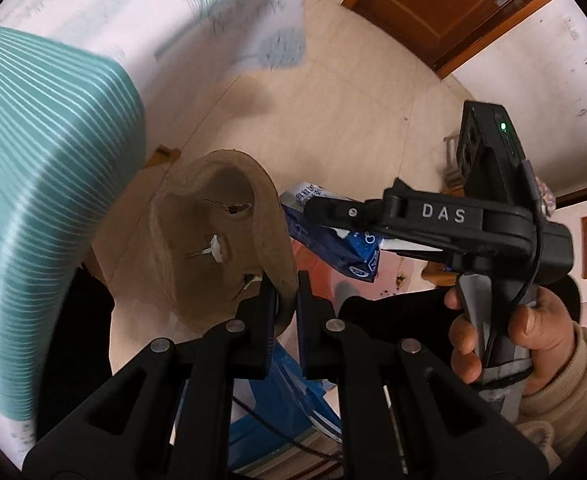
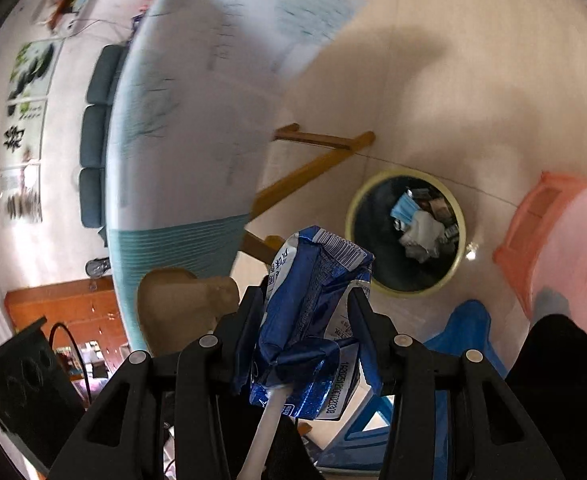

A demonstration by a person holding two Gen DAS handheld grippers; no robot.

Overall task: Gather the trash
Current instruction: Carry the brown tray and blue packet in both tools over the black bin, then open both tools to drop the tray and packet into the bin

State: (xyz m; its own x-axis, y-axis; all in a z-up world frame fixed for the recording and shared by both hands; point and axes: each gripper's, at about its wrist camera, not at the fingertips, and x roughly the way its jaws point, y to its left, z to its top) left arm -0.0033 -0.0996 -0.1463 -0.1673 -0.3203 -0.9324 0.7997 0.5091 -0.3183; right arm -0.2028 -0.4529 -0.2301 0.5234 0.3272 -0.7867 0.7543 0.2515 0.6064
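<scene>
My left gripper is shut on the rim of a torn brown pulp tray piece, which hangs over the floor. The same brown piece shows at lower left in the right wrist view. My right gripper is shut on a crushed blue and white drink carton with a white straw. In the left wrist view that carton sits in the right gripper, held by a hand. A yellow-rimmed trash bin with a dark liner stands on the floor beyond the carton, holding several scraps.
A table under a white and teal cloth hangs close on the left, with wooden legs beneath. A pink plastic stool and a blue stool stand near the bin. A wooden door lies across the pale floor.
</scene>
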